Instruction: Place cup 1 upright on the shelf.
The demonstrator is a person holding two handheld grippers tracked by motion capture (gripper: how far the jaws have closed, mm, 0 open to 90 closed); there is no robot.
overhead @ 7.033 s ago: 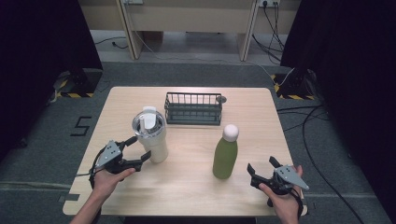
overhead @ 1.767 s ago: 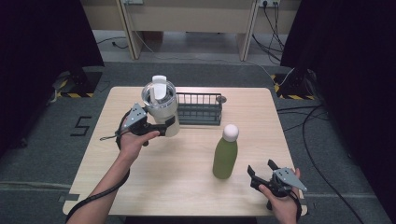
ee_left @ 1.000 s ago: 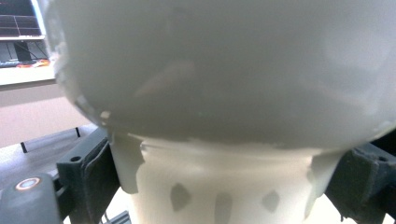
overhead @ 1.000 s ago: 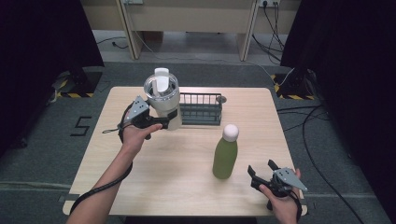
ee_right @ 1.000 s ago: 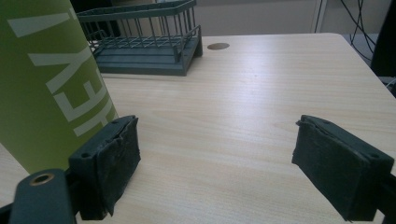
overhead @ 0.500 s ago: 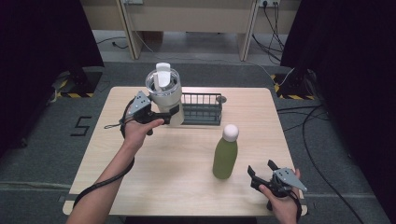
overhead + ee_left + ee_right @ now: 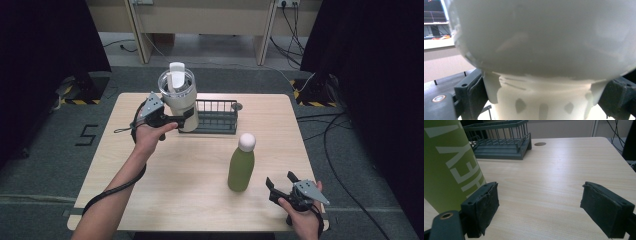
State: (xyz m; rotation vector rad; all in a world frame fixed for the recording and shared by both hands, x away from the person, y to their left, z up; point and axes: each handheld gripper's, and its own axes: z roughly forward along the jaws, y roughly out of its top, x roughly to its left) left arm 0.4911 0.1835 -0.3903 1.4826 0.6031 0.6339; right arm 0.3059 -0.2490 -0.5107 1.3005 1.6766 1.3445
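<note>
Cream-white insulated tumbler (image 7: 179, 102) with a clear lid and an upright flip tab hangs above the far-left part of the tabletop (image 7: 200, 170), lifted clear of the wood and held upright just beside the left end of the dark wire dish rack (image 7: 216, 116). Left tool (image 7: 172, 120) pinches the tumbler around its narrower lower body; in the left gripper view the black pads (image 7: 477, 93) press on either side of the white base (image 7: 541, 100), beneath the wider upper wall. Gripping low, under the flare, probably keeps the vessel from slipping downward, and the upright carry suits setting it into the rack, though whether its base is already over the rack cannot be told from above. Right tool (image 7: 285, 186) rests idle near the front-right edge, its pads (image 7: 484, 207) spread with nothing between them, just beside the matte green bottle (image 7: 241, 167) with a white cap, which stands upright, apart from the rack.

Surface: pale wood-grain tabletop with a small round grommet (image 7: 540, 144). Surroundings: grey carpet, black curtains at both sides, floor cables.
</note>
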